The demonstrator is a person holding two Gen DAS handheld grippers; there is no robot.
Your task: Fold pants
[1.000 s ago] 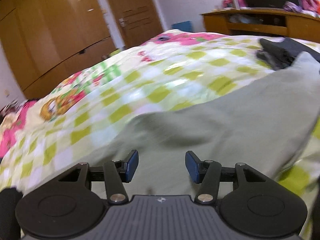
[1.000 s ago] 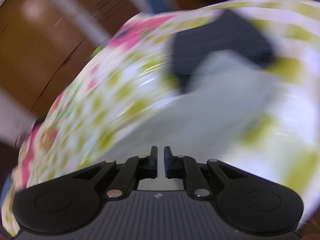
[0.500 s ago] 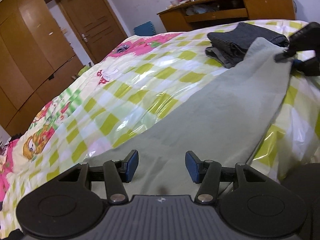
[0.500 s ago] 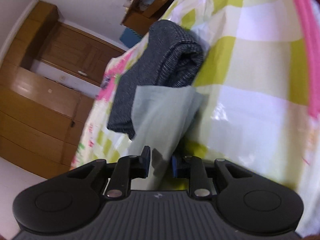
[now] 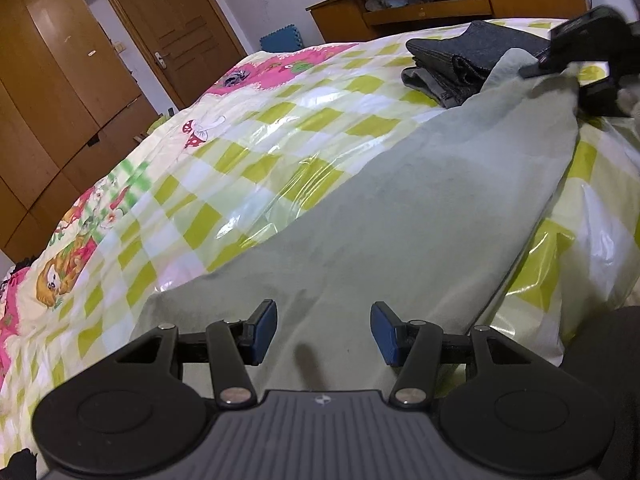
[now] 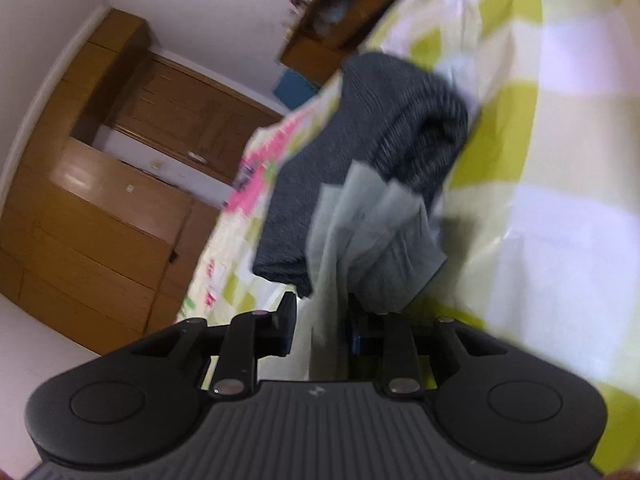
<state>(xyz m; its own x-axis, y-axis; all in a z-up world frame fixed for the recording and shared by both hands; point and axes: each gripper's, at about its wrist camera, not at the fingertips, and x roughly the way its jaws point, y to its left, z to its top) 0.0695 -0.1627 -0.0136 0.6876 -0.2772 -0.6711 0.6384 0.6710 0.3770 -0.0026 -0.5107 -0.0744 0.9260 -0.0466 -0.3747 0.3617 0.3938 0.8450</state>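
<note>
Pale grey-green pants (image 5: 420,208) lie stretched along the checked bedspread (image 5: 248,152), from just under my left gripper (image 5: 324,332) to the far right. My left gripper hovers open over the near end, with nothing between its blue pads (image 5: 264,330). At the far end is my right gripper (image 5: 560,68). In the right wrist view its jaws (image 6: 320,320) are opening. The bunched pants end (image 6: 372,232) hangs loosely between them, with a small gap at the left pad.
A stack of folded dark grey garments (image 5: 460,60) sits on the bed right behind the far pants end (image 6: 372,140). A wooden desk (image 5: 440,4) stands beyond the bed. Wardrobes and a door (image 5: 172,32) are at the left.
The pants went from a lifted, blurred sweep to lying flat along the bed. My right gripper came down beside the dark stack and its jaws widened around the pants end.
</note>
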